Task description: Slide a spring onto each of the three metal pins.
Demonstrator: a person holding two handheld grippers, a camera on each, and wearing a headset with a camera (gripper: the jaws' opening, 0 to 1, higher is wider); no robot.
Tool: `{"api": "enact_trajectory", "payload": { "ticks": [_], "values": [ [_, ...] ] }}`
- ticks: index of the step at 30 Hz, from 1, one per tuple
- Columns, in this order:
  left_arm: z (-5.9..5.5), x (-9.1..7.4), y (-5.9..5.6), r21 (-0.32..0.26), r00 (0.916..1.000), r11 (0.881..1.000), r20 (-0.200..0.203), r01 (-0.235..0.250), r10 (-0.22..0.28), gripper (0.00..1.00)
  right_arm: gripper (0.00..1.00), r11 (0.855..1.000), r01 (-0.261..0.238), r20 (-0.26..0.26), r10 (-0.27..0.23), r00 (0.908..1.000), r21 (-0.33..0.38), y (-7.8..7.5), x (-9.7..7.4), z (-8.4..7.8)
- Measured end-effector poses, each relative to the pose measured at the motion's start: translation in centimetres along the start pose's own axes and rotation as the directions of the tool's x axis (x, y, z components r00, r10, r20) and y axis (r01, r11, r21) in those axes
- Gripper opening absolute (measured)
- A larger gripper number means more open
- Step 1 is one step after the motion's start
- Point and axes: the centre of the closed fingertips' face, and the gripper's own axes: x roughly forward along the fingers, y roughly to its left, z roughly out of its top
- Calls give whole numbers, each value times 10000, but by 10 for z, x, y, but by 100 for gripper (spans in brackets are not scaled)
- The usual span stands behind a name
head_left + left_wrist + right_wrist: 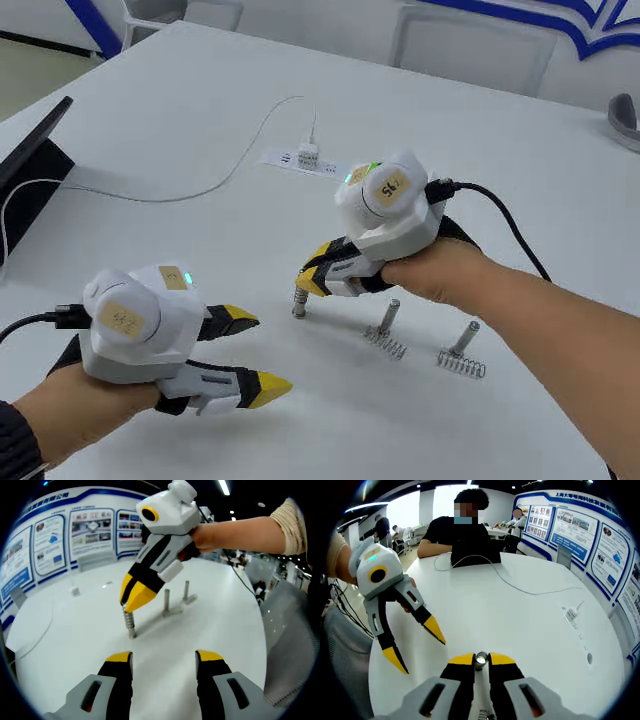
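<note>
On the white table (200, 100), just left of centre in the head view, the right gripper (312, 280) is pinching the first spring (129, 619) between jaws drawn narrow. It is holding that spring upright over the first pin (299, 309). At 4 o'clock from that pin the second pin (389, 315) is standing bare, with the second spring (386, 346) lying on its side just beside its foot. Farther toward 4 o'clock the third pin (467, 335) is standing likewise, with the third spring (461, 364) lying flat next to it. At 7 o'clock in the head view the left gripper (258, 355) is hanging above the table with its jaws spread wide and nothing between them.

The left gripper view is looking across at the right gripper from low down, so it is showing the coils hanging under the yellow tips and reaching down to the table. The right gripper view is looking along its own closed jaws, where a round metal end is sitting between the tips. At 12 o'clock a seated person (465, 535) is leaning on the far edge. The head view is taking in a power strip (300, 160) at 12 o'clock with a cable (200, 190) running toward 9 o'clock, where a dark screen (30, 165) is standing.
</note>
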Motion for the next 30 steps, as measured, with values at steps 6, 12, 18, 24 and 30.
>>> {"api": "enact_trajectory", "payload": {
  "ticks": [6,12,18,24,30],
  "values": [
    [0,1,0,-8,10000,10000,1,25,-25,51,12,9999,60,-77,-59,10000,113,-1,5,-5],
    [0,1,0,-4,10000,10000,-10,29,-29,51,12,9997,106,-133,-103,9999,238,0,10,-9],
    [-1,1,1,-23,10000,10000,-21,4,-4,51,12,9995,144,-211,-138,9997,283,1,13,-12],
    [-1,1,1,-33,10000,10000,-5,6,-6,51,12,9993,158,-250,-149,9996,330,2,16,-14],
    [0,1,0,-16,10000,10000,12,16,-16,51,12,9994,211,-244,-204,9995,264,1,16,-13]
  ]
}}
